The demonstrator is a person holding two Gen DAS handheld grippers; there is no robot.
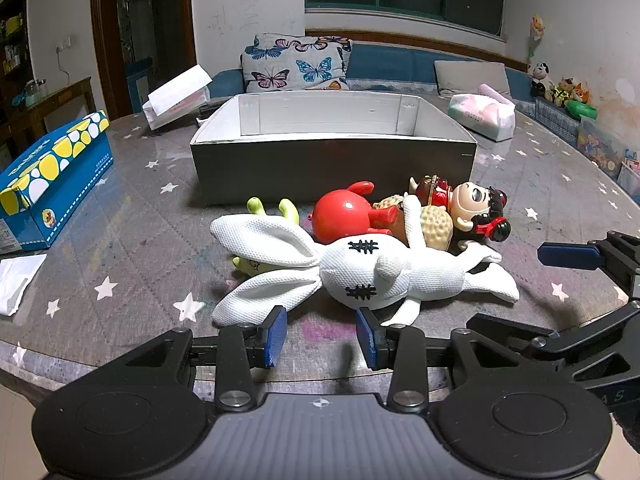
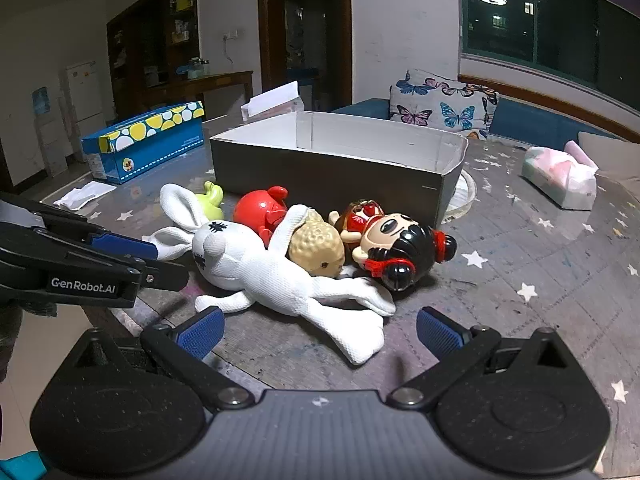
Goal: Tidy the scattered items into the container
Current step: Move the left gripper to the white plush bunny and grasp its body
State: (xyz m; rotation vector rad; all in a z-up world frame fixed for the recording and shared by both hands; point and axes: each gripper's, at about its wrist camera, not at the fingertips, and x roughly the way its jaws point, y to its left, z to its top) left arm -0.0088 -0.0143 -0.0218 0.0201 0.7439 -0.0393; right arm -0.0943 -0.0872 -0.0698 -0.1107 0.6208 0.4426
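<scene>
Blue pads tip both grippers, which sit at the near edge of the table. The left gripper [image 1: 322,336] has its jaws set at a moderate gap, holding nothing, with the pads just short of the white cloth rabbit [image 1: 360,276]. The right gripper [image 2: 318,330] has its jaws spread wide, also holding nothing, with one rabbit leg lying between and ahead of the pads. The rabbit lies on its side on the grey star-printed table [image 1: 132,220], ears toward the left. Directly behind it, touching, is a heap of toys: a red round figure [image 1: 344,216], a tan knobbly doll head [image 2: 316,246] under one rabbit arm, and a doll with black hair and red ear pieces [image 2: 400,246]. A green toy [image 1: 280,208] is partly hidden behind the rabbit's ears. Just behind the heap stands the container, a dark cardboard box [image 1: 332,164] with a white interior, open at the top; no toys are visible inside it. Left of the box lies a blue carton with yellow and white spots [image 1: 52,184]. Right of the box, well apart, rests a soft tissue pack [image 1: 482,116]. A butterfly-print pillow [image 1: 296,62] sits on the blue sofa beyond the table.
</scene>
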